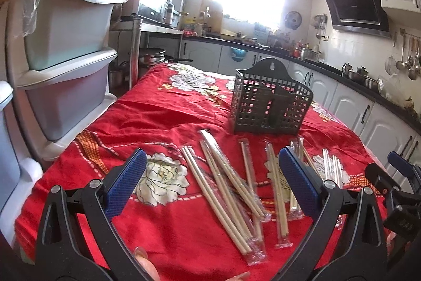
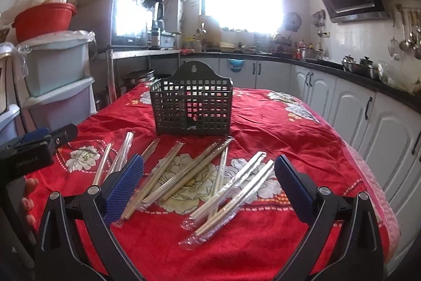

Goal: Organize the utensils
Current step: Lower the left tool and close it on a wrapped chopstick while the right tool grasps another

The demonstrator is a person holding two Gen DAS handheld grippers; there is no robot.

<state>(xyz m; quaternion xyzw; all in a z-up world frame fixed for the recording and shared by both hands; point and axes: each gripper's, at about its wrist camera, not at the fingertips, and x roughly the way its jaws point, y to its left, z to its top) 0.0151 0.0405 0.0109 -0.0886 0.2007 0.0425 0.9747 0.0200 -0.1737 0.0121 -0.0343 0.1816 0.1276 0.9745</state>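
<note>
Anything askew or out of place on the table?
Yes: wrapped chopsticks lie scattered and criss-crossed on the red cloth, none in the black basket, which stands upright and looks empty. Both claws are open, holding nothing.

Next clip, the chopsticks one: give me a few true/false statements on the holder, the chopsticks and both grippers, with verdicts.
1. The black mesh utensil holder stands upright on the red floral tablecloth. True.
2. Chopsticks already sit in the holder. False: it looks empty.
3. The wrapped chopsticks lie scattered in front of the holder. True.
4. The left gripper is shut on a chopstick. False: it is open, holding nothing.
5. The right gripper is open. True.
</note>
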